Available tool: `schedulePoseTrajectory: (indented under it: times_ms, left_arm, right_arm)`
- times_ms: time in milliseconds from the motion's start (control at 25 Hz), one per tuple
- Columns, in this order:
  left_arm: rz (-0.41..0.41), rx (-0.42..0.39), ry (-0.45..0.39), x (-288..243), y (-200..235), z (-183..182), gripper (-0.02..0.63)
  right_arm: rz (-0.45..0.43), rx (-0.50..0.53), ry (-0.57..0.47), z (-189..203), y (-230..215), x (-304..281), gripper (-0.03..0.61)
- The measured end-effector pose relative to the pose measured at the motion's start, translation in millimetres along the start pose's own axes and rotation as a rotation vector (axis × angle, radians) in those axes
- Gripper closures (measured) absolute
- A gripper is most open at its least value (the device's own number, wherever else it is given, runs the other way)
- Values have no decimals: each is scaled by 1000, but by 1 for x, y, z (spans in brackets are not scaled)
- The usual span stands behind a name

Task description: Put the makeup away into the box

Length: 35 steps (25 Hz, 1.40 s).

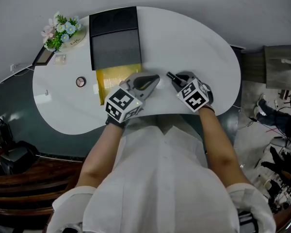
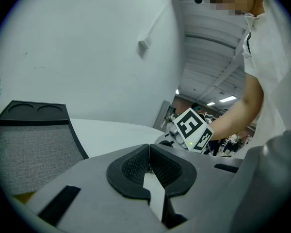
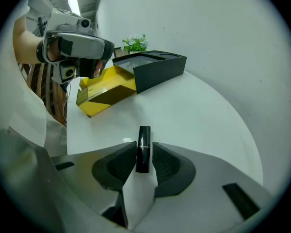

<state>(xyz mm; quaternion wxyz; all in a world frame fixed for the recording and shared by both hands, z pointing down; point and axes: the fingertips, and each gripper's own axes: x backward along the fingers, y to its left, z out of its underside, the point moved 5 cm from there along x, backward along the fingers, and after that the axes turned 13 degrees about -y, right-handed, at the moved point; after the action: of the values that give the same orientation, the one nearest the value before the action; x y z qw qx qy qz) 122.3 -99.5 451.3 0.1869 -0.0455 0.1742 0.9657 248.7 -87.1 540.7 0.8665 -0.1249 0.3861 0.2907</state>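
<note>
— What sort of place is it?
— A white, rounded tabletop (image 1: 199,42) against a pale wall. The floor around it is dark, and the room is cluttered off to the right.
— And the tools?
— Two. The left tool (image 1: 154,80) has its jaws pressed together with nothing in them. The right tool (image 3: 143,155) is narrowly parted, with the one black lipstick (image 3: 144,141) between its jaws, poking out past the tips. The pads seem not quite to press on it, though the gap is slim.
— The box?
— One yellow box (image 3: 103,95), open, left of the right tool and just beyond the left tool's tip. One black tray (image 1: 114,41) with grey lining adjoins its far side.
— Anything unclear?
— From above, the left tool covers part of the yellow box, so its inside can't be seen. A small round thing (image 1: 80,82) left of that tool is too small to name. One pot of flowers (image 1: 63,31) sits farther left.
</note>
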Motion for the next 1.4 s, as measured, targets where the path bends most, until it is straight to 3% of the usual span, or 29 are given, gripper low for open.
schedulePoseTrajectory:
  times_ms: [840, 1400]
  left_arm:
    - [-36, 25, -41, 13, 12, -7, 596]
    - [-173, 23, -116, 86, 33, -15, 597]
  right_arm:
    - [3, 34, 104, -7, -6, -12, 494]
    - [-34, 185, 51, -99, 30, -4, 494]
